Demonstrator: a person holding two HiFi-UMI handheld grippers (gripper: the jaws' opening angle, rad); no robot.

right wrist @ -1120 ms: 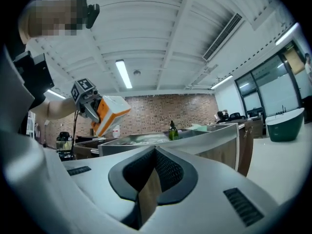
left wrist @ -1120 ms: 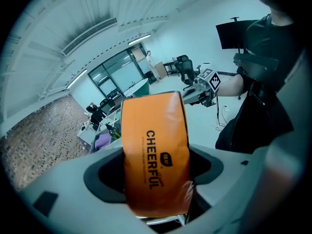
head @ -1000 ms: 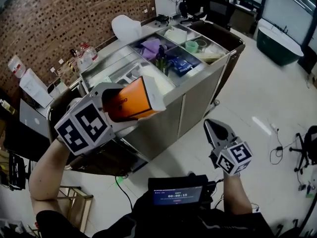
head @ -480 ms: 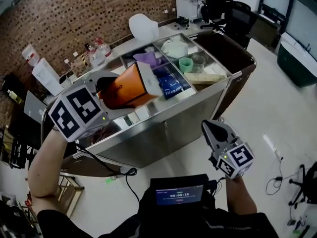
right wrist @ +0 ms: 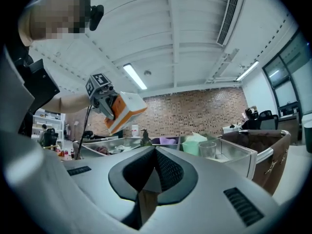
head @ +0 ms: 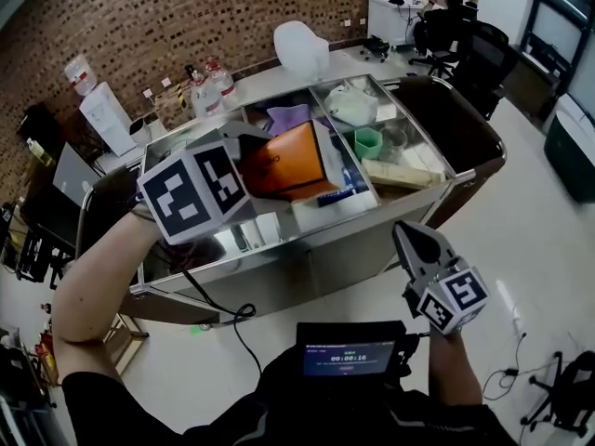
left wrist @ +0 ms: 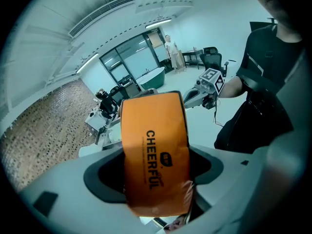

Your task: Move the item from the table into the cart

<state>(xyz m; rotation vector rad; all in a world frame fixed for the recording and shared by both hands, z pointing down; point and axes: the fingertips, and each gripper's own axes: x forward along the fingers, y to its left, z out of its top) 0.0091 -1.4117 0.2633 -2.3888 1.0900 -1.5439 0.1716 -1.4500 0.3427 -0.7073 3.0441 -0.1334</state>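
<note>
My left gripper is shut on an orange box with a white end, and holds it tilted above the middle compartments of the steel cart. In the left gripper view the orange box, printed CHEERFUL, fills the gap between the jaws. My right gripper hangs in front of the cart's front panel, shut with nothing in it. In the right gripper view its pads meet at a point, and the orange box shows high at the left.
The cart's tray holds a purple cloth, a green cup, a clear cup and a white bundle. Bottles and a white bag stand on the counter behind. Office chairs are at the back right.
The left gripper has carried the orange box from the cart's left end to above its middle compartments. The right gripper has moved along the cart's front, still shut.
</note>
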